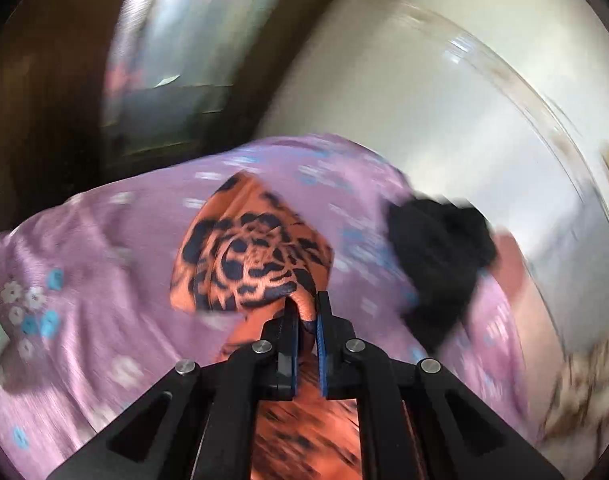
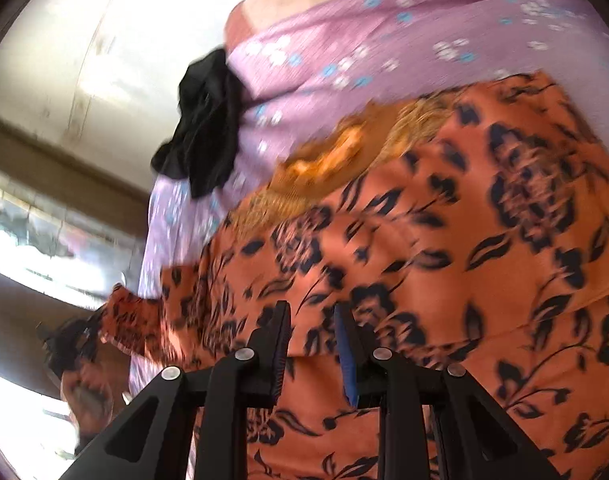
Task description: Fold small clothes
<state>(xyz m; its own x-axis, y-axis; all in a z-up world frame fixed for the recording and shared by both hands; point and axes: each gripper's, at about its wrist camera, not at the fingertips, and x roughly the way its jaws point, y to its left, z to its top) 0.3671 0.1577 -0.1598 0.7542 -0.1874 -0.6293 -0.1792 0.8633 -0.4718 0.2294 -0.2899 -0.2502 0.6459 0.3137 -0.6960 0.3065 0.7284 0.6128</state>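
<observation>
An orange garment with a dark floral print [image 1: 248, 256] lies on a purple flowered sheet [image 1: 104, 272]. My left gripper [image 1: 304, 308] is shut on a bunched fold of the orange garment, which also trails under the fingers. In the right wrist view the same orange garment [image 2: 444, 248] spreads wide across the sheet [image 2: 344, 48], with a yellow embroidered neckline [image 2: 344, 152]. My right gripper [image 2: 312, 312] is open just above the cloth, its fingers apart with fabric between and below them. Both views are motion-blurred.
A black cloth [image 1: 440, 256] lies bunched at the sheet's right edge, also in the right wrist view [image 2: 204, 128]. A pale wall [image 1: 444, 100] and a window [image 1: 164, 60] stand behind. A patterned item [image 1: 584, 384] sits at far right.
</observation>
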